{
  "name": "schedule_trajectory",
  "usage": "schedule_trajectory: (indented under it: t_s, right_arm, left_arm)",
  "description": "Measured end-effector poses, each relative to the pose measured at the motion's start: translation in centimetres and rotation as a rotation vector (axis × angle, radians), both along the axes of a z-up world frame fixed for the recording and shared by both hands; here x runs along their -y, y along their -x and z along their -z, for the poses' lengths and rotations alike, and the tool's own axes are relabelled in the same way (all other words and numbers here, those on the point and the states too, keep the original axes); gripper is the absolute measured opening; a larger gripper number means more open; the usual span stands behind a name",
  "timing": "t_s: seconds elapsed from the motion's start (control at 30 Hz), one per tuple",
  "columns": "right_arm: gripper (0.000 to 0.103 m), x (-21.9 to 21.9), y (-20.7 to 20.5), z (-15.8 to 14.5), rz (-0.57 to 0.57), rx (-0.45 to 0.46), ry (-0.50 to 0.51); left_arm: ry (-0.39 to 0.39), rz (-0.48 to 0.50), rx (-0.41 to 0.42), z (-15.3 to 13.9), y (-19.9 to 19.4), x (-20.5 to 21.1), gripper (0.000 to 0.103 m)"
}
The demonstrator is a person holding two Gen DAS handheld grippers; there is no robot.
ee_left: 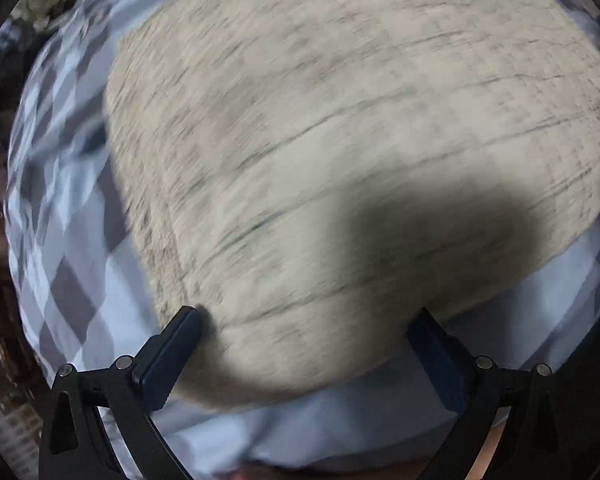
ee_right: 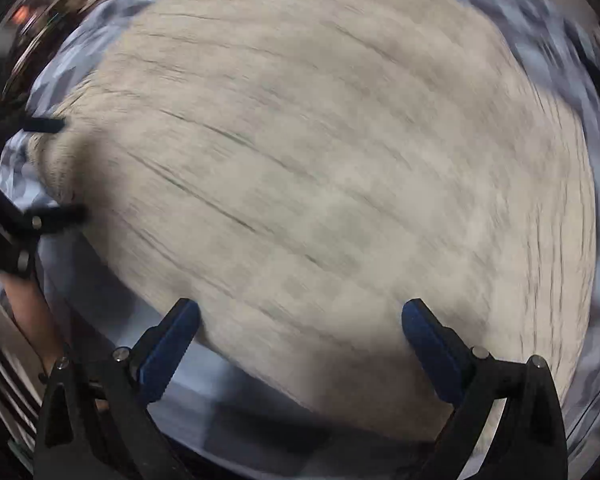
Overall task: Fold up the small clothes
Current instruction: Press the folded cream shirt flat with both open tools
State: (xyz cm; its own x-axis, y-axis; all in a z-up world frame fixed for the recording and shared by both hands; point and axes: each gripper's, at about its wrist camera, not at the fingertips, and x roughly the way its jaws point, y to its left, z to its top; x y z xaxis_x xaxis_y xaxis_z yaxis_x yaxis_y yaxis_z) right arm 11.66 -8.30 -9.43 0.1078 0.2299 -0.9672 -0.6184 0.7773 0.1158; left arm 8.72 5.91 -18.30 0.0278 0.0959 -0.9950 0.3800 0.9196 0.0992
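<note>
Both views motion-blurred. Beige knit cloth [ee_left: 340,140] w/ thin dark stripes lies spread flat on grey/white checked bedsheet [ee_left: 72,240], filling most of each frame from center up to 12 o'clock. L gripper [ee_left: 304,328] at 6 o'clock: jaws spread wide, nothing between, blue pads [ee_left: 168,356] over near edge of cloth. R gripper [ee_right: 300,320] same, released & empty, pads [ee_right: 432,352] over cloth's near edge. In right wrist view, L gripper visible at 9 o'clock at cloth's side edge.
</note>
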Motion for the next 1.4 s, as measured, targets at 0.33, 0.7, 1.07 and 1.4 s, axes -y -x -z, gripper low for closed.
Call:
schedule_trajectory:
  t_s: [0.33, 0.7, 1.07, 1.4]
  right_arm:
    - [0.099, 17.8, -4.4, 0.0, 0.441, -0.066, 0.157]
    - [0.099, 7.6, 0.4, -7.5, 0.376, 0.131, -0.076]
    - [0.100, 1.3, -3.3, 2.7, 0.178, 0.024, 0.004]
    - [0.102, 16.5, -6.6, 2.1, 0.535, 0.118, 0.100]
  left_arm:
    - [-0.021, -0.585, 0.004, -2.0, 1.8, -18.7, 0.102]
    - [0.295, -0.354, 0.266, -10.5, -2.0, -5.9, 0.103]
    - [0.156, -0.286, 0.084, -2.2, -5.6, -3.2, 0.103]
    - [-0.426, -0.347, 0.421, -8.1, -5.8, -9.2, 0.103]
